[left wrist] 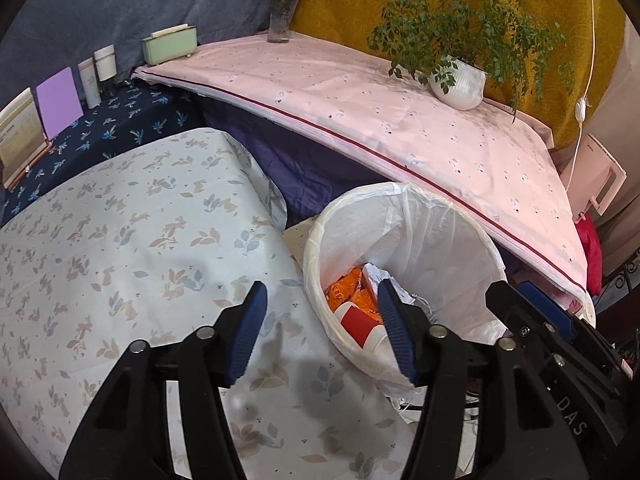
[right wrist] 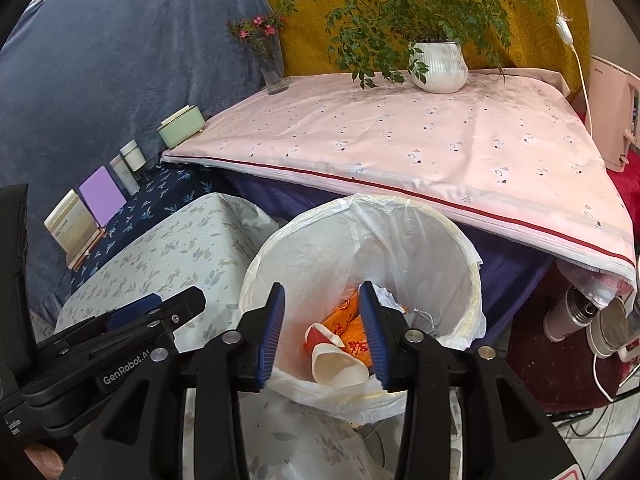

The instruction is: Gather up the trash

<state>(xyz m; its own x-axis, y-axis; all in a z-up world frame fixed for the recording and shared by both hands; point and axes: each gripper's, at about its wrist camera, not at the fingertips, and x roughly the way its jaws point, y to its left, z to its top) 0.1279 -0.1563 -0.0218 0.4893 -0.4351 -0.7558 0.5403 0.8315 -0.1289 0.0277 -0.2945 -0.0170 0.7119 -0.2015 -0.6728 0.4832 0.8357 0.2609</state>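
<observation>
White-lined bin (right wrist: 460, 280) holds orange wrappers (right wrist: 352, 340) and red-white cups (right wrist: 336, 364) (fingers (right wrist: 272, 332) blue-padded).

One round white plastic-lined trash bin (right wrist: 460, 276) held two red-and-white paper cups (right wrist: 340, 364), orange wrappers (right wrist: 356, 344). Behind stood one white ribbed plant pot (right wrist: 440, 64), one glass flower vase (right wrist: 274, 70).

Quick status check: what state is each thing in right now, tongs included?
Left tongs: open, empty.
Right tongs: open, empty, over the bin.
Trash bin: upright, lined with a white bag, partly filled.
Paper cup: in the bin, on its side.
Orange wrappers: crumpled in the bin.
</observation>
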